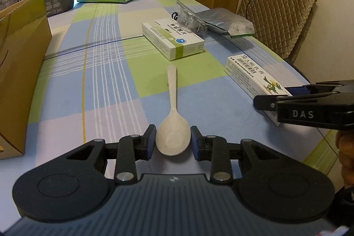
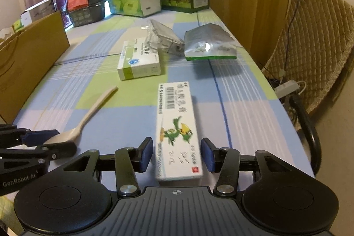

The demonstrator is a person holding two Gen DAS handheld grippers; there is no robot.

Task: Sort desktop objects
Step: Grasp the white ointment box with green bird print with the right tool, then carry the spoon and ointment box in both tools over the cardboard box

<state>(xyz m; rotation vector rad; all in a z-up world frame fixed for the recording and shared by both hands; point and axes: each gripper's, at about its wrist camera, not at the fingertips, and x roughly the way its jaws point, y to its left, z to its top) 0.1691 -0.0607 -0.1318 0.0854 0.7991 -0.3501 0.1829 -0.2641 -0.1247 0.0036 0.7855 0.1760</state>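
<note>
The spoon point(image 1: 172, 125) lies near on the worktop point(image 1: 106, 85), its bowl between my left gripper point(image 1: 173, 140)'s open fingers; my right gripper point(image 2: 176, 154) straddles the long carton point(image 2: 177, 132), open too. Nothing looks sorted yet: the medicine box point(image 1: 174, 38) and foil pouch point(image 2: 208, 43) wait farther off.

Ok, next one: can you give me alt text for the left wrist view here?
The open left gripper brackets the bowl of a cream spoon lying on a checked tablecloth, handle pointing away. At right, the right gripper reaches over a long medicine box; a white-and-green box lies beyond.
</note>
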